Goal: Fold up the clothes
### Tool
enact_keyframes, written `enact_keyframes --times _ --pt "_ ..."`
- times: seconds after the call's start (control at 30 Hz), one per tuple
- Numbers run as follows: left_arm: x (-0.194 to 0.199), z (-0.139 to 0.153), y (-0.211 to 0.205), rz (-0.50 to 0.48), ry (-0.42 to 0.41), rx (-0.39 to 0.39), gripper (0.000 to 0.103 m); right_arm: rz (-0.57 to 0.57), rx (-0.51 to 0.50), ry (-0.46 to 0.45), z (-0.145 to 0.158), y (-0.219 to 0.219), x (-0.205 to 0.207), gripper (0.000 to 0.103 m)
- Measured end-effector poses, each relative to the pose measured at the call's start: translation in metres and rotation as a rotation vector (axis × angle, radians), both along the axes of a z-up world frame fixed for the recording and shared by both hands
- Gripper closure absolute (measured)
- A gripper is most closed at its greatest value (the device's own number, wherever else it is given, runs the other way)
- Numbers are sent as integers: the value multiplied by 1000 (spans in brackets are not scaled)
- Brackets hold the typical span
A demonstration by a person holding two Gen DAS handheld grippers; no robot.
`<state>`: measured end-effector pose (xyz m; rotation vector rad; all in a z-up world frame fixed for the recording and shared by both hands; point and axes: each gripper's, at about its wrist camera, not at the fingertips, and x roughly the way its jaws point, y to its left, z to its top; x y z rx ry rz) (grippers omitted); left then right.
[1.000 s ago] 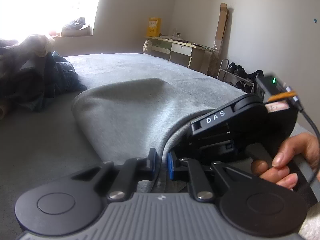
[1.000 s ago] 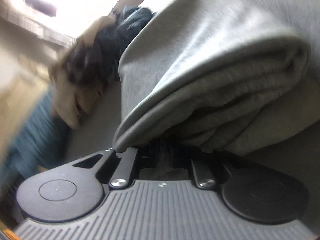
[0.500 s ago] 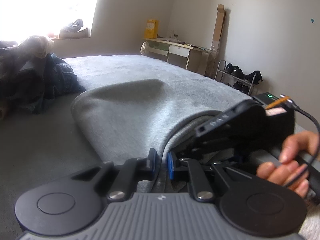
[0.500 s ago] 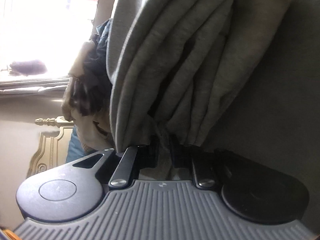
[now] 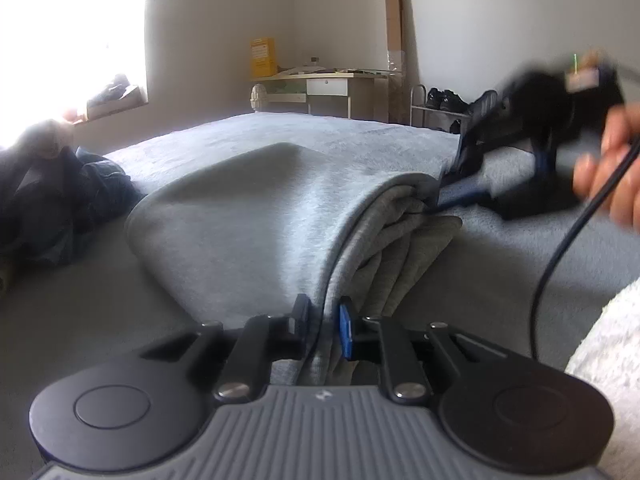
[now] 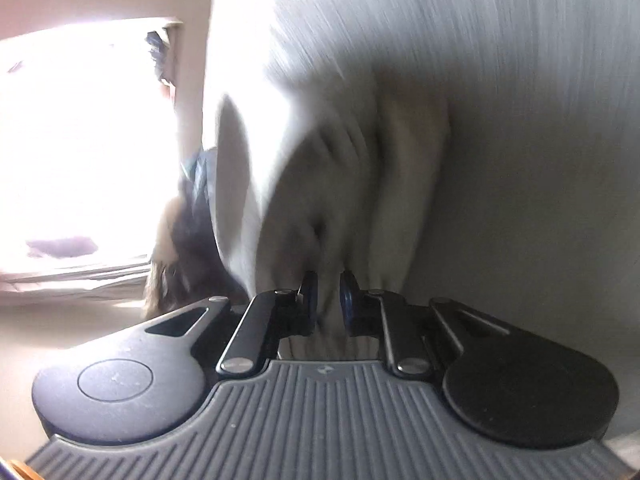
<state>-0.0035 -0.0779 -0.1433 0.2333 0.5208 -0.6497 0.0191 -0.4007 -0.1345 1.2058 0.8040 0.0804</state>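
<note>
Left gripper (image 5: 323, 322) has its two blue-padded fingers clamped on the near edge of a grey garment (image 5: 256, 216), the bunched layers of cloth pinched between the pads right in front of its camera. Ahead of it the garment stretches forward as a folded slab lying on the grey bedcover (image 5: 304, 128), its smooth top face ahead and to the left, its stacked folded edges running ahead and to the right. At the far end of those edges, ahead and to the right, the right gripper (image 5: 460, 196) is blurred but reaches into the cloth, held by a hand (image 5: 612, 172) with a black cable (image 5: 560, 240) trailing down from it. In its own view the right gripper (image 6: 328, 300) is likewise clenched on the garment (image 6: 352, 184), a pleated tuck of grey cloth caught between its pads; that picture is motion-blurred. Off to the left of the left gripper a heap of dark clothes (image 5: 52, 196) sits on the bedcover, apart from the garment. Farther ahead stand a desk (image 5: 324, 88), a yellow box (image 5: 263, 56) and a shoe rack (image 5: 440, 108) against the wall.
</note>
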Motion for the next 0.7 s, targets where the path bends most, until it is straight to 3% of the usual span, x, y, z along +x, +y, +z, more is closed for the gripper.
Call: enact_keyframes --times 0.17,0.27,0.37,0.5,0.63,0.7 --pt "0 -1 0 -30 -8 34 83 215 -489 -161 75 31 36 90" --pt "0 -1 -1 -53 -19 59 83 430 -905 -184 79 81 62 90" --pt "2 -3 2 -69 -1 47 83 601 -1200 -166 45 99 61 90" --pt "8 -1 8 -88 39 6 77 601 -1180 -161 41 97 60 90" --pt "23 18 33 -79 155 -168 77 592 -1144 -157 39 94 59 90" --pt "28 28 44 -61 165 -263 77 587 -1127 -155 38 92 58 90"
